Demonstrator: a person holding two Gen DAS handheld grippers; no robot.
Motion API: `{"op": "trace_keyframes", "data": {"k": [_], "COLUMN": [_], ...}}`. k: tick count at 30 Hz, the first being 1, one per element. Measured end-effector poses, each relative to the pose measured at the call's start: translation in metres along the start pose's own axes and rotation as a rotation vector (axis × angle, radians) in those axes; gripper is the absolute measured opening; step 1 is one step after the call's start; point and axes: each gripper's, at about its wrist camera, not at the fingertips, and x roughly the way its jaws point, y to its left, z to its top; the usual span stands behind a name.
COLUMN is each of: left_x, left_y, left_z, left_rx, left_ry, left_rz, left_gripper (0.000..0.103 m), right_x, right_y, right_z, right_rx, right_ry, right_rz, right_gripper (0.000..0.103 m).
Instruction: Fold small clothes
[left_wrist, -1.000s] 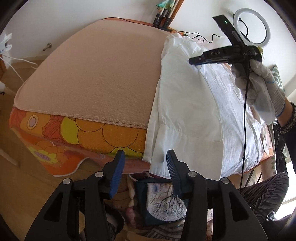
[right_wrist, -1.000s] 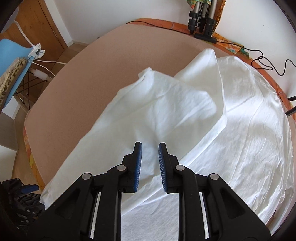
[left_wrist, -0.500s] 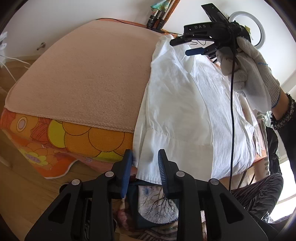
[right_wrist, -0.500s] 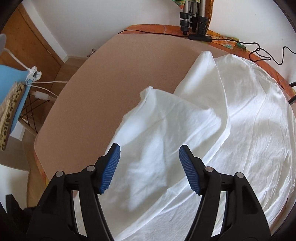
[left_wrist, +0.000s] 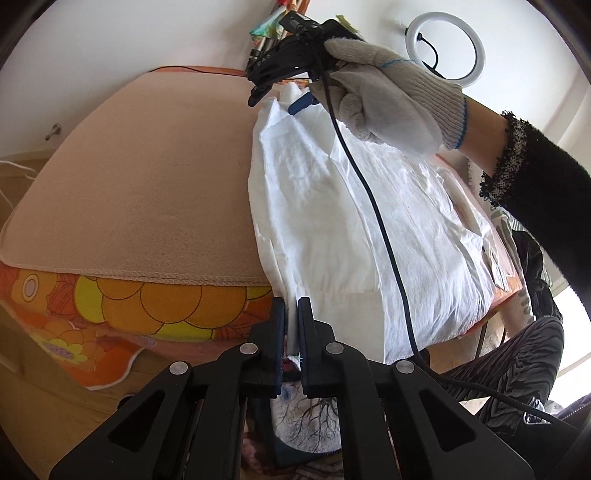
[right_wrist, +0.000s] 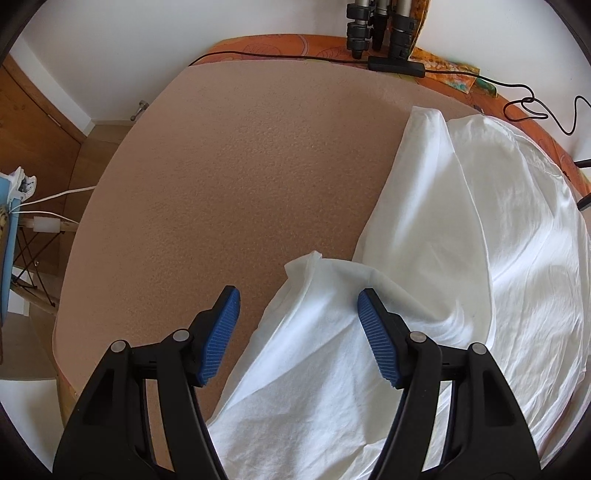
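Note:
A white garment lies on the right part of a table covered by a tan cloth. It also shows in the right wrist view. My left gripper is shut on the garment's near hem at the table's front edge. My right gripper is open, its blue pads on either side of a raised far corner of the garment. In the left wrist view the right gripper sits at the garment's far end, held by a gloved hand.
An orange flowered tablecloth hangs under the tan cloth. Tripod legs and a black cable lie at the far edge. A ring light stands behind. A wooden door is at the left.
My left gripper moved forward and closed on the garment's near hem. My right gripper opened wide and moved to the garment's far left corner.

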Motion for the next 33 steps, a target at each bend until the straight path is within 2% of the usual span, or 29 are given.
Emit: {"op": "trace_keyframes", "data": {"k": [3, 5, 6, 8, 9, 17, 24, 28, 33], "left_x": [0.000, -0.001, -0.002, -0.001, -0.001, 0.010, 0.028, 0.043, 0.058], "left_y": [-0.013, -0.021, -0.023, -0.030, -0.034, -0.073, -0.108, -0.130, -0.143], "left_z": [0.001, 0.002, 0.002, 0.003, 0.003, 0.005, 0.007, 0.005, 0.004], "left_rx": [0.038, 0.067, 0.078, 0.094, 0.103, 0.210, 0.289, 0.335, 0.364], "left_ry": [-0.006, -0.015, -0.019, -0.020, -0.018, 0.005, 0.051, 0.092, 0.139], "left_rz": [-0.010, -0.014, -0.019, -0.034, -0.041, -0.095, -0.159, -0.186, -0.203], "left_gripper": [0.005, 0.005, 0.005, 0.005, 0.005, 0.005, 0.005, 0.005, 0.005], "right_x": [0.005, 0.006, 0.005, 0.002, -0.001, -0.038, -0.064, -0.064, -0.054], "right_y": [-0.004, -0.009, -0.013, -0.022, -0.026, -0.055, -0.107, -0.140, -0.162], "right_z": [0.003, 0.004, 0.004, 0.004, 0.003, -0.008, -0.033, -0.046, -0.054], "right_rx": [0.002, -0.004, 0.002, 0.016, 0.024, 0.025, 0.056, 0.091, 0.117], "right_ry": [0.009, 0.008, 0.010, 0.015, 0.017, -0.049, -0.091, -0.099, -0.100], "right_rz": [-0.029, -0.047, -0.042, -0.011, 0.008, 0.102, 0.116, 0.109, 0.106], "right_gripper": [0.053, 0.035, 0.032, 0.016, 0.014, 0.009, 0.009, 0.009, 0.009]}}
